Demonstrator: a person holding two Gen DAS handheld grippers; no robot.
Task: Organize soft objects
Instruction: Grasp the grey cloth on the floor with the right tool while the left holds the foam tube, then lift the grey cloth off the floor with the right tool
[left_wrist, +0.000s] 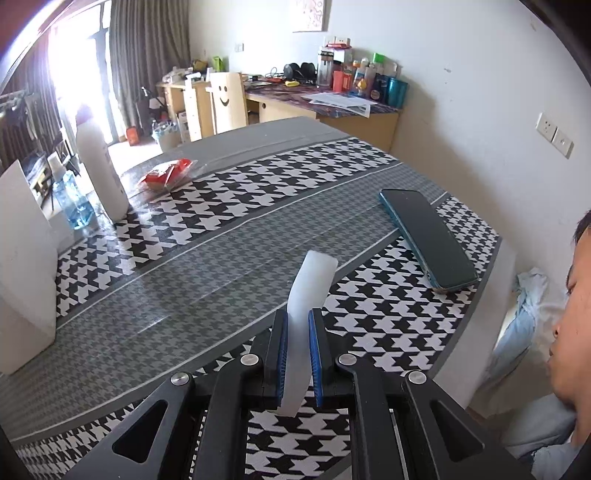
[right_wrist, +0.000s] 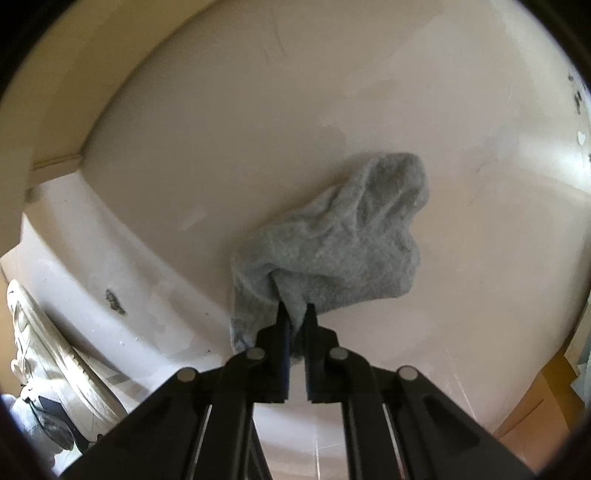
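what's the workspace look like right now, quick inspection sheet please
surface: table with a houndstooth cloth
job's things: white foam strip; grey sock against a white tub wall
clutter: phone, white bottle, blue bottle, red packet
grippers: left gripper shut on the foam strip; right gripper shut on the sock
cables: nothing seen
surroundings: cluttered desk, curtains, white shoe

Daylight blew out the window (left_wrist: 79, 70) at ten o'clock; the right wrist view was dim, soft, and edges curved.
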